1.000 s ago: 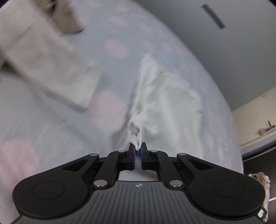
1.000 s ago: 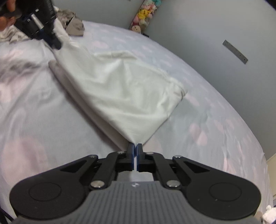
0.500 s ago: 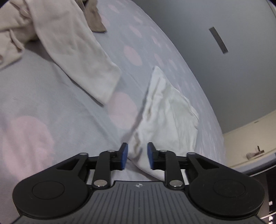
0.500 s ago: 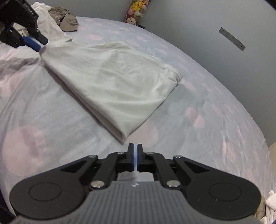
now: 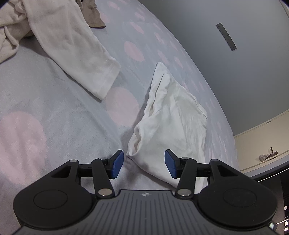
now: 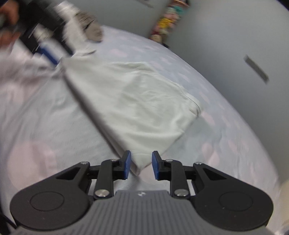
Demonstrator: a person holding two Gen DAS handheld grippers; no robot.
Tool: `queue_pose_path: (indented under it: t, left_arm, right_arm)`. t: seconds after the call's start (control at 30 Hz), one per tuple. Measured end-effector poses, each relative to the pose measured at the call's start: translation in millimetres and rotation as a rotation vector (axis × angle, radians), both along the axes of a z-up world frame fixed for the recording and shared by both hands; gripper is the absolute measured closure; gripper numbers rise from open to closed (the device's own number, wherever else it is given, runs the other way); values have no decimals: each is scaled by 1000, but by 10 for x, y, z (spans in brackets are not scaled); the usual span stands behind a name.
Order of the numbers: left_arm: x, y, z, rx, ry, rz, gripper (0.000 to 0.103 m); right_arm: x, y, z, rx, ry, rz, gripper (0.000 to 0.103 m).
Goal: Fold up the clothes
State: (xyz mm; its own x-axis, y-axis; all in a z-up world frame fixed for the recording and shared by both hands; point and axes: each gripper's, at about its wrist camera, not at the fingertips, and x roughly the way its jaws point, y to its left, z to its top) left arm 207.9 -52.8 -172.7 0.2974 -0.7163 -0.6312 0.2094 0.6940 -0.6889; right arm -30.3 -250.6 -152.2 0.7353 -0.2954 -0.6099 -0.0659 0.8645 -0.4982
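Observation:
A folded white garment [image 5: 173,123] lies flat on the grey bedspread with pink dots [image 5: 54,115]. My left gripper [image 5: 144,163] is open, with one corner of the garment lying between its blue pads, not pinched. In the right wrist view the same garment [image 6: 137,101] spreads ahead. My right gripper [image 6: 140,164] is open, with the opposite near corner lying loose between its pads. The left gripper [image 6: 48,52] shows blurred at the garment's far corner.
A cream long-sleeved garment [image 5: 72,48] lies crumpled at the upper left, with a brown garment [image 5: 94,16] behind it. A grey wall [image 5: 225,63] borders the bed. Stuffed toys [image 6: 166,23] sit in the far corner. A cream shelf [image 5: 267,144] stands at the right.
Both grippers have opened and let go of the garment's corners. The garment has dropped from being held stretched to lying flat on the bed.

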Motion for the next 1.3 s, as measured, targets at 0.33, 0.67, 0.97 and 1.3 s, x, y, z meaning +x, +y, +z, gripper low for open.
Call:
queue_pose_path:
  t: [0.33, 0.67, 0.97, 1.3]
  left_arm:
    - [45, -60, -88, -28, 23, 17, 57]
    - [93, -200, 107, -50, -23, -29, 88]
    - [93, -321, 59, 73, -46, -63, 100]
    - [56, -329, 10, 191, -74, -77, 96]
  right_arm:
    - [201, 196, -227, -254, 66, 110, 76]
    - [270, 3, 188, -160, -50, 15, 98]
    - [125, -30, -6, -125, 40, -41, 100]
    - [55, -139, -145, 5, 65, -125, 97]
